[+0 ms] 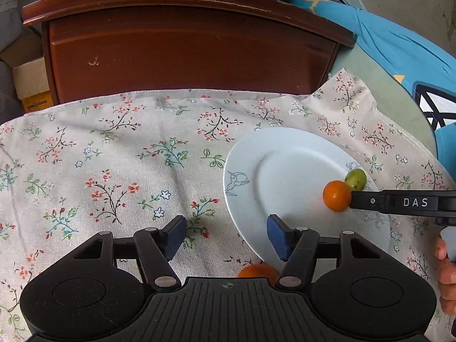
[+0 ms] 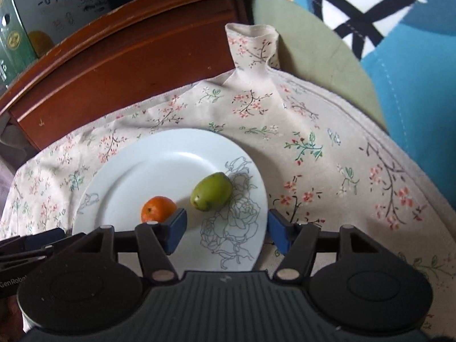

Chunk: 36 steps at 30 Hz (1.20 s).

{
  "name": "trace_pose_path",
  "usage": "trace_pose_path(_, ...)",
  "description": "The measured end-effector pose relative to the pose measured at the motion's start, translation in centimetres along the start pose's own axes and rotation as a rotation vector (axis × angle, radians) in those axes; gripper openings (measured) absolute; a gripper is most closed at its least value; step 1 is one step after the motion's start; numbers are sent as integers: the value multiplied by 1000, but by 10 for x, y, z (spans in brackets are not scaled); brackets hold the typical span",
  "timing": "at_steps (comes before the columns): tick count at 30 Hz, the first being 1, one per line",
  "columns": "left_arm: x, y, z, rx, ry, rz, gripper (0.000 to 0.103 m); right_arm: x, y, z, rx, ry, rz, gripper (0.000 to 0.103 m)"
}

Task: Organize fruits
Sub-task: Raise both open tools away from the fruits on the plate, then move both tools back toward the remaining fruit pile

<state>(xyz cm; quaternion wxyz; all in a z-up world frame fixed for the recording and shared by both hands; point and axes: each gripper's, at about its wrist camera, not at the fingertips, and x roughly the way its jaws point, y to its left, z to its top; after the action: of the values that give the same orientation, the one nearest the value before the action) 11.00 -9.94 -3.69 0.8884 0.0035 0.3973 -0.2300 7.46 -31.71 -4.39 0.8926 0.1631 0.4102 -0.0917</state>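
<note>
White plate holds an orange and a green fruit; left tongs and right tongs both apart, empty; second orange on floral cloth

White plate with grey line-drawn roses, orange fruit, green fruit, beige floral cloth, blue-padded black tools

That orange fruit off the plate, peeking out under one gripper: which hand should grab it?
Probably left. The loose orange fruit lies on the cloth just below the open left gripper; the open right gripper hovers over the plate.
</note>
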Motion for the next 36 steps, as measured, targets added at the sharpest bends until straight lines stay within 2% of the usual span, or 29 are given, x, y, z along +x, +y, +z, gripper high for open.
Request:
trace_pose_path(2, 0, 1, 2, -8, 2, -39, 48, -1, -4, 2, 21, 0, 19, 63)
trace_pose_path(5, 2, -2, 2, -14, 5, -72, 39, -1, -13, 5, 69, 2, 57, 63)
trace_pose_path(7, 3, -8, 1, 15, 6, -88, 36, 0, -7, 4, 22, 4, 35, 63)
trace_pose_path(12, 2, -13, -2, 63, -5, -67, 35, 3, 6, -1, -78, -4, -19, 63)
trace_pose_path(19, -4, -5, -4, 53, 1, -26, 36, 5, 19, -7, -153, -1, -3, 63)
trace_pose_path(29, -20, 11, -13, 24, 18, 18, 36, 2, 39, -16, -204, 12, 34, 63)
trace_pose_path(36, -40, 11, -13, 33, -12, 27, 38, -14, 46, -19, -191, 1, 5, 66)
